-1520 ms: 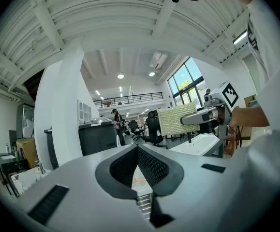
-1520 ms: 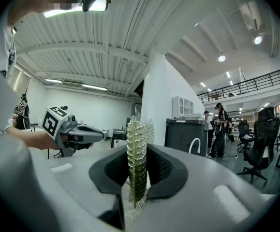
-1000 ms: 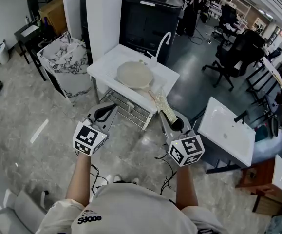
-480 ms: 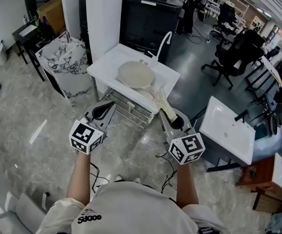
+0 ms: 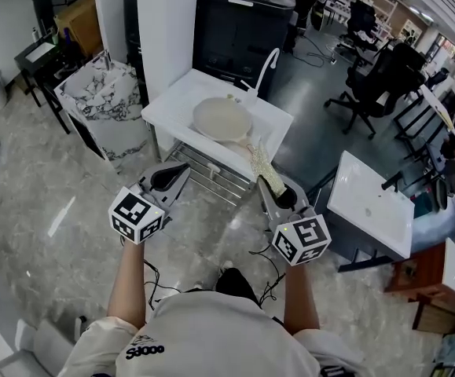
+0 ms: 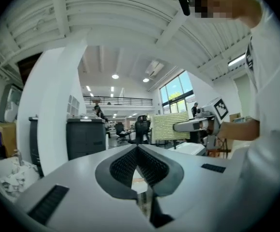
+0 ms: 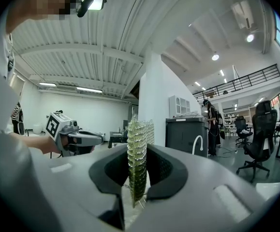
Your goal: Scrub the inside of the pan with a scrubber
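Observation:
A pale round pan [image 5: 221, 120] lies in the white sink table [image 5: 168, 108], ahead of both grippers and below them in the head view. My right gripper [image 5: 266, 185] is shut on a yellow-green mesh scrubber [image 5: 262, 166], which stands upright between the jaws in the right gripper view [image 7: 137, 158]. The scrubber's tip hangs short of the sink's near edge. My left gripper [image 5: 178, 171] is held to the left at the same height, shut with nothing in it [image 6: 138, 151]. From the left gripper view the scrubber [image 6: 171, 127] shows side on. Both grippers are held in the air, apart from the pan.
A curved white faucet [image 5: 265, 65] rises behind the pan. A wire rack [image 5: 207, 175] sits under the sink. A marble-patterned block [image 5: 105, 93] stands left, a white column [image 5: 164, 22] and black cabinet [image 5: 243, 26] behind, a second white sink [image 5: 368, 206] right, office chairs [image 5: 376, 93] beyond.
Both grippers have kept almost the same pose. The left one has shifted slightly up and left. A dark shoe has come into view on the floor below the arms.

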Demonstrator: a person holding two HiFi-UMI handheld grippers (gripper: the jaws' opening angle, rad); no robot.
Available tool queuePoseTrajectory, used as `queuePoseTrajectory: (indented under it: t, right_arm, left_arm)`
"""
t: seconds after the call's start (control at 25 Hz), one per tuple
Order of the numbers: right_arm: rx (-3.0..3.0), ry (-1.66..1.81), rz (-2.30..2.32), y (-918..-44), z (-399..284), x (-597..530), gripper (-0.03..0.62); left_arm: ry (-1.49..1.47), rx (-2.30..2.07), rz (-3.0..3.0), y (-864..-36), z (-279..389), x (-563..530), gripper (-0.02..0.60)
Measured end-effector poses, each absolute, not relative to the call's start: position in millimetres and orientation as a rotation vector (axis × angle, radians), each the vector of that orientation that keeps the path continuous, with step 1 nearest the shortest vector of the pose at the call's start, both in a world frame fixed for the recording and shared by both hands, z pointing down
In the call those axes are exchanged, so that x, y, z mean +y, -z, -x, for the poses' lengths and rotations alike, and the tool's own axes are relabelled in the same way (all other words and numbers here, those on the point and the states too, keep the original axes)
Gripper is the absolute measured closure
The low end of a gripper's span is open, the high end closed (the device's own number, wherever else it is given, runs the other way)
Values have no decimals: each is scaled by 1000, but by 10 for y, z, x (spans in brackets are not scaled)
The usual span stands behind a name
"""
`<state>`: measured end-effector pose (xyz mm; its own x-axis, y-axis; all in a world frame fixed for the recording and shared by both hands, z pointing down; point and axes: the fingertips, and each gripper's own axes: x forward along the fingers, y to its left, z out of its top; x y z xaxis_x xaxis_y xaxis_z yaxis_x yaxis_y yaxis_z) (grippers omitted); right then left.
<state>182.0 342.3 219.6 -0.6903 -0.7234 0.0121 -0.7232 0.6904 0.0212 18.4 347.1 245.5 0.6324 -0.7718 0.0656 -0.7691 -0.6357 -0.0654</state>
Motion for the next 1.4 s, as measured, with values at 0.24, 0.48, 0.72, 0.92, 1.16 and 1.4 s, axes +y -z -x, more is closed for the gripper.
queuePoseTrajectory:
  t: [0.24,0.48,0.72,0.92,1.16,1.4]
  right_arm:
    - [-2855,18,-1243,-2255,-1802,3238,522]
    - [-2871,9,-1230,-2348,-1798,2837,522]
    - [-2898,5,-1220,-2416,-1793,2137,522]
    - [-2908,-19,-1196,-2438,-1822,1450,522]
    - [-2907,-21,-1179,-2363,-1877,744,522]
    - [-2901,-104,-1169,-2509,-2010,277,522]
  left_arm:
    - [96,1230,2844,-2561,-240,3316,577]
    - [-61,1114,2905,-2539,-289,3053,577]
    - [58,1222,2819,-2639,-285,2328,577]
    - [108,1365,2748,-2644,-158,1569,577]
    - [248,1388,2686,-2656,-244,868,577]
    - [279,1426,2681,-2749,-351,368,577]
